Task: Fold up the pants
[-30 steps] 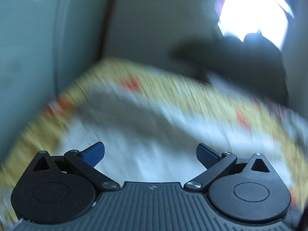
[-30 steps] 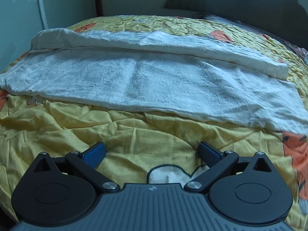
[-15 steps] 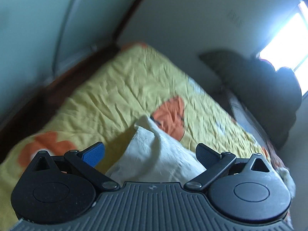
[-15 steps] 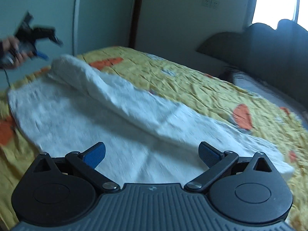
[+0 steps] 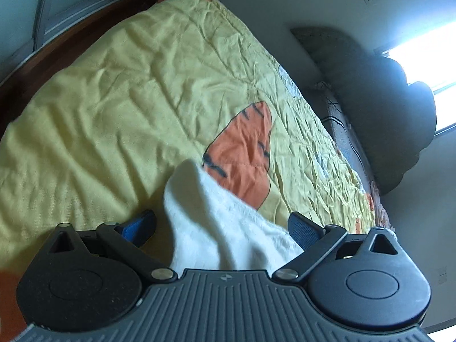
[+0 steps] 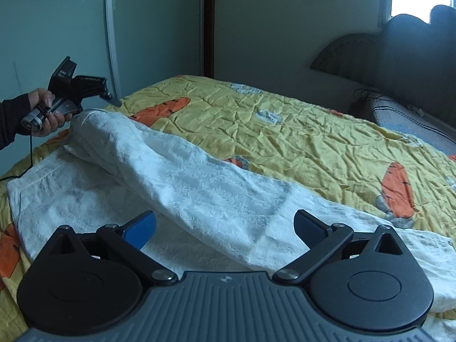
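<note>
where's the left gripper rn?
Right wrist view, far left: left gripper hangs at the raised end of the white pants, over the yellow bedspread, by the teal wardrobe.

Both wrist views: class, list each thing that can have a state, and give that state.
white pants: partly folded, one layer lying over the other on the bed
left gripper: open, cloth between its fingers
right gripper: open, above the pants
yellow bedspread: spread out, wrinkled

The pants (image 6: 176, 188) are spread on the bed (image 6: 299, 131) along its near edge; one leg is laid over the other. The headboard (image 6: 399, 65) is set behind the bed's far right corner; the left gripper (image 6: 82, 91) is held above the pants' left end.
</note>
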A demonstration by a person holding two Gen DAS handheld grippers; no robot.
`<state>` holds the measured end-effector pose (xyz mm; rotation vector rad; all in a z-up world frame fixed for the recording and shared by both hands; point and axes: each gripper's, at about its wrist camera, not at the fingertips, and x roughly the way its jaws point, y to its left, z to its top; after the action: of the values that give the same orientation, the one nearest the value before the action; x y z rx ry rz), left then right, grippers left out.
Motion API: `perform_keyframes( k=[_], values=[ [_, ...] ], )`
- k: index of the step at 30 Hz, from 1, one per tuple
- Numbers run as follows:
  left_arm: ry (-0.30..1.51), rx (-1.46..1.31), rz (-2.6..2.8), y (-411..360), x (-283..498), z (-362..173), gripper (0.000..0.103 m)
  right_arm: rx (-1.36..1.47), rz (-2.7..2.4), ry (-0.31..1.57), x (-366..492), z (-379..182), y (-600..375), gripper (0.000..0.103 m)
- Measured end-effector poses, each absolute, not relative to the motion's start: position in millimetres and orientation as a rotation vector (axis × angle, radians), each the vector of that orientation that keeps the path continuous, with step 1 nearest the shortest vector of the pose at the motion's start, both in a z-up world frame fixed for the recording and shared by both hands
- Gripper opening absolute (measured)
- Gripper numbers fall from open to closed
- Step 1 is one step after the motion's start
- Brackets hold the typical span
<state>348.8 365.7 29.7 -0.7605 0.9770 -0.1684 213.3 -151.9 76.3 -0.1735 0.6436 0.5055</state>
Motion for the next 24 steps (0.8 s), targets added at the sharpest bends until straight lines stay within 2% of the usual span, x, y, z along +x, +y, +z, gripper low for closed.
perform_keyframes(
  k=[1,3,4,7,9,10,17,24],
  values=[
    [0.988,-0.753,-0.168,365,354,28,0.083,-0.177,0.515,0.649,216,75,-149,0.103],
    [1.014,-0.725,-0.171,362,361,25,0.062,-0.186,0.536,0.652,221,73,-143,0.103],
    [1.018,-0.689,-0.172,359,362,26,0.058,-0.189,0.544,0.652,224,72,-141,0.103],
    [1.019,-0.607,-0.189,353,365,30,0.035,-0.187,0.568,0.648,234,71,-133,0.103],
    [0.975,-0.531,-0.196,347,362,37,0.014,-0.179,0.580,0.642,241,71,-130,0.103],
    [0.934,-0.477,-0.200,342,358,43,0.010,-0.176,0.583,0.639,245,70,-128,0.103],
    [0.652,-0.184,-0.289,296,305,96,0.008,-0.280,0.746,0.565,294,67,-115,0.103],
    [0.316,-0.103,-0.546,275,201,141,0.007,-0.438,0.848,0.720,366,48,-97,0.103]
  ],
)
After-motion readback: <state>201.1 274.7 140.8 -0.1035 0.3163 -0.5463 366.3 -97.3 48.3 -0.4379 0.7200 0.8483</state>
